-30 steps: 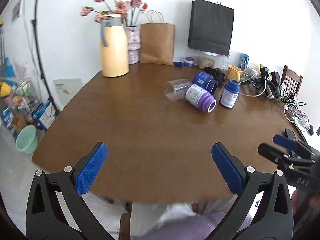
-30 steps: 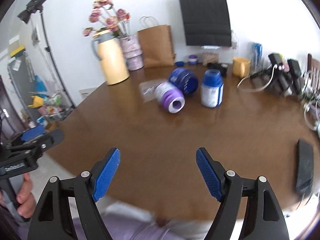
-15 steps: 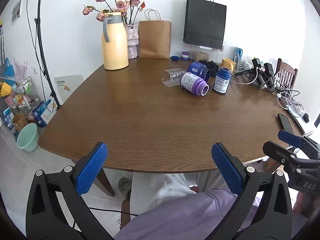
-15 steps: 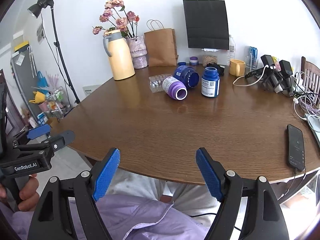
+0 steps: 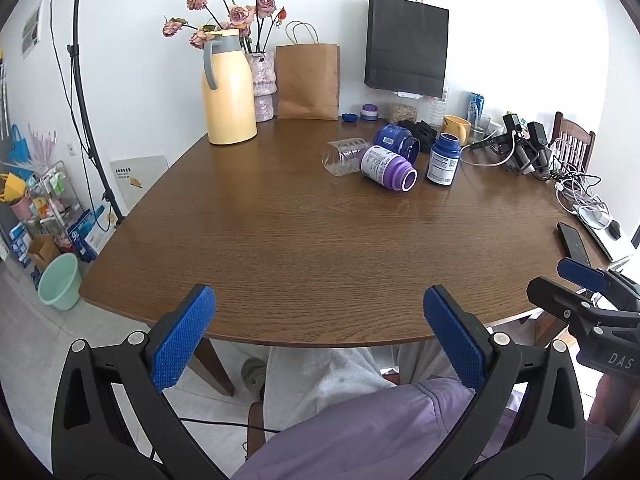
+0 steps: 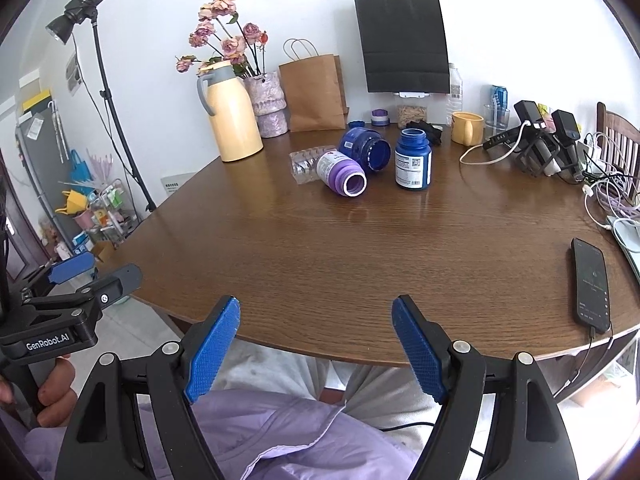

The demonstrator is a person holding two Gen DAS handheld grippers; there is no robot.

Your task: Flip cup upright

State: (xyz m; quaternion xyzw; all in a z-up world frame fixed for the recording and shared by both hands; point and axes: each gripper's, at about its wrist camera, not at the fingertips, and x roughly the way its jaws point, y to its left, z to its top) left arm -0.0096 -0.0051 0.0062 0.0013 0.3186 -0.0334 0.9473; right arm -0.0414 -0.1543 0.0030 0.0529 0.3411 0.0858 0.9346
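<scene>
A clear plastic cup [image 5: 345, 156] lies on its side far back on the brown table [image 5: 304, 248]; it also shows in the right wrist view [image 6: 307, 164]. A purple bottle [image 5: 387, 167] [image 6: 342, 173] lies against it, and a dark blue jar [image 5: 397, 143] [image 6: 365, 148] lies behind. A blue bottle [image 5: 443, 159] [image 6: 413, 159] stands upright to the right. My left gripper [image 5: 316, 334] is open and empty at the table's near edge. My right gripper [image 6: 316, 348] is open and empty, also at the near edge, far from the cup.
A yellow thermos [image 5: 227, 88], a flower vase [image 5: 262, 84], a brown paper bag [image 5: 307, 77] and a black bag [image 5: 407, 50] stand at the back. A yellow mug [image 6: 467, 128], chargers and cables [image 6: 540, 148] crowd the right. A phone [image 6: 591, 284] lies near the right edge.
Both grippers have pulled back and up from over the table to its near edge, so the cup and bottles look farther away. Both stay open.
</scene>
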